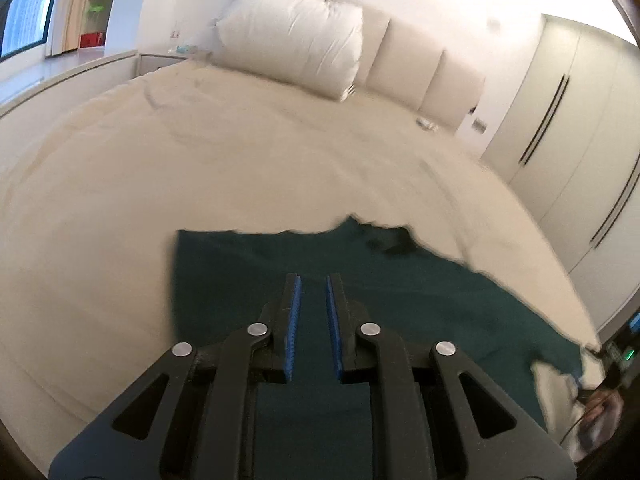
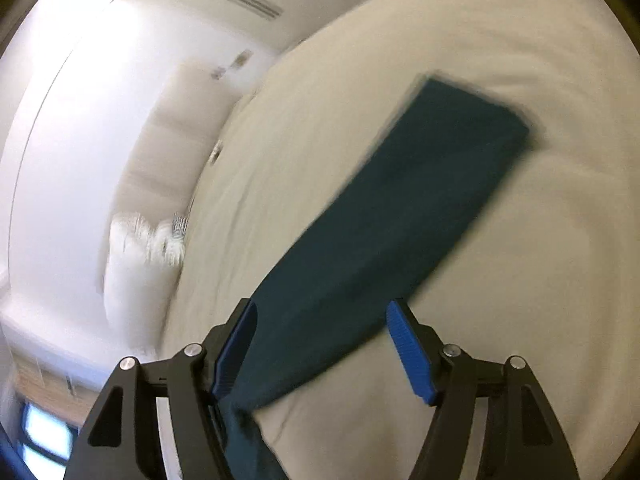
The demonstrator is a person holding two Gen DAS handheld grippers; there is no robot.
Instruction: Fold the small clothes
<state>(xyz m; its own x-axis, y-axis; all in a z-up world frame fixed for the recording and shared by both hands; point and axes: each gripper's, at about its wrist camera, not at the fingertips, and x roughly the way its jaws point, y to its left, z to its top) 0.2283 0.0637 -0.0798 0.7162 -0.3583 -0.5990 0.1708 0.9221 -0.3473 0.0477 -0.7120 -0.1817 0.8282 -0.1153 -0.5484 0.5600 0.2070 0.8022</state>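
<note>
A dark green garment lies spread on the cream bed. My left gripper hovers over its near middle, jaws a narrow gap apart and empty, blue pads showing. In the right wrist view the garment runs as a long folded strip across the bed. My right gripper is wide open over the strip's near end. The cloth passes by its left pad, and the blurred view does not show whether they touch.
A white pillow leans on the padded headboard at the far end. Wardrobe doors stand to the right of the bed. A window and shelves are at the far left. Another white cloth lies by the garment's right end.
</note>
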